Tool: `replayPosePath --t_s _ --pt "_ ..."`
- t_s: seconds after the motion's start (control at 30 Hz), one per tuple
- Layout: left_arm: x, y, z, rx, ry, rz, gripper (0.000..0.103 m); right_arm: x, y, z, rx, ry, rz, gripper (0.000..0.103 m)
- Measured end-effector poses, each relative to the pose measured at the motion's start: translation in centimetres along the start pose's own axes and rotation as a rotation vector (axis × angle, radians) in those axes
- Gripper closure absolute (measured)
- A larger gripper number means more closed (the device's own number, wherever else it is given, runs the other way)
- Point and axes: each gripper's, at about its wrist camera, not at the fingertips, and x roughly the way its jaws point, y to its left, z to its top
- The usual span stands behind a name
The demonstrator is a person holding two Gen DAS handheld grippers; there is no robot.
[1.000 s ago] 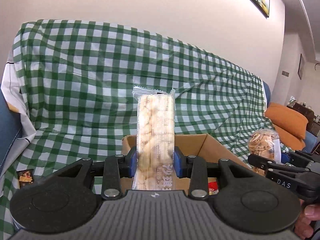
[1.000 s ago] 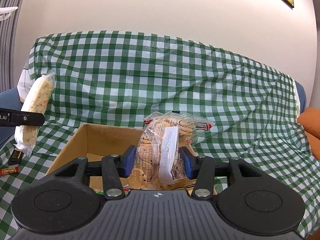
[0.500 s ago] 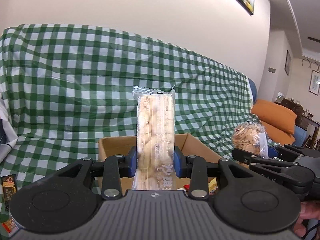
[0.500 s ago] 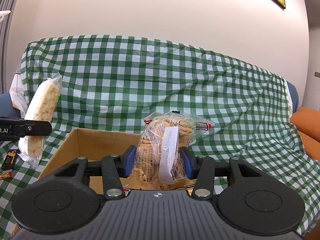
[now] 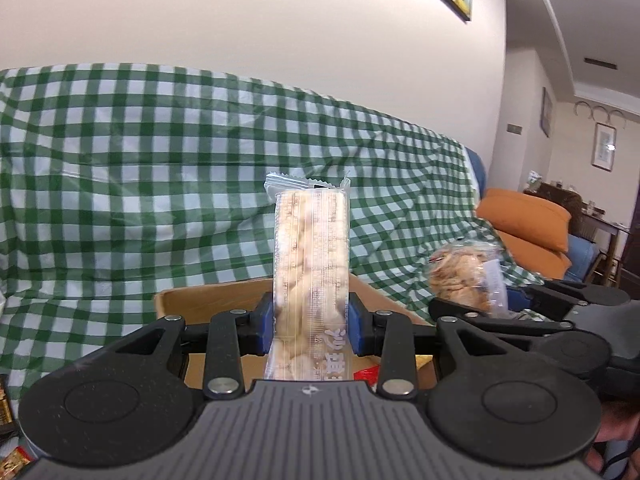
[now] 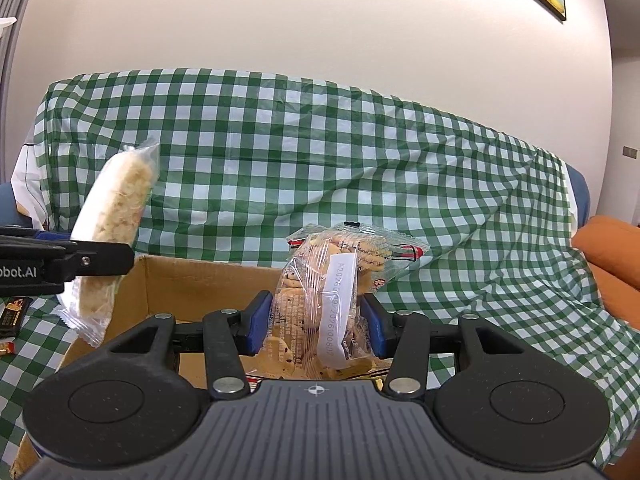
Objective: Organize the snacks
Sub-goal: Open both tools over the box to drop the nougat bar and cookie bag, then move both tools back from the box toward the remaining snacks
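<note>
My left gripper [image 5: 311, 330] is shut on a long clear-wrapped puffed-rice bar [image 5: 310, 264], held upright over the open cardboard box [image 5: 212, 304]. The bar also shows in the right wrist view [image 6: 116, 216], tilted at the box's left wall. My right gripper [image 6: 316, 330] is shut on a clear bag of small cookies [image 6: 336, 300] with a white label, held above the cardboard box [image 6: 192, 284]. That bag shows blurred in the left wrist view [image 5: 466, 276], to the right of the box. Red snack wrappers lie inside the box [image 5: 366, 374].
The box stands on a sofa covered by a green-and-white checked cloth [image 6: 320, 152]. Small dark and red snack packets [image 6: 12, 316] lie on the cloth left of the box. An orange cushion [image 5: 524, 220] lies at the far right.
Both grippers have moved right and closer over the box with their snacks held. The rice bar now sits nearer the box's left wall in the right view.
</note>
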Motion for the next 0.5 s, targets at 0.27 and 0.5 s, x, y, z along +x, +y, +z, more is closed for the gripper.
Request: replayPosePath --t_s 0.27,0.5 --pt "0.8 1.3 0.2 -0.071 0.045 0.001 0.036 0.6 0.7 -0.3 -0.046 0.019 -0.052 0.015" --pt "0.4 3.0 0.2 -0.094 0.083 0.070 0.063 0.8 0.8 -0.2 -0.039 0.029 -0.036 0.015"
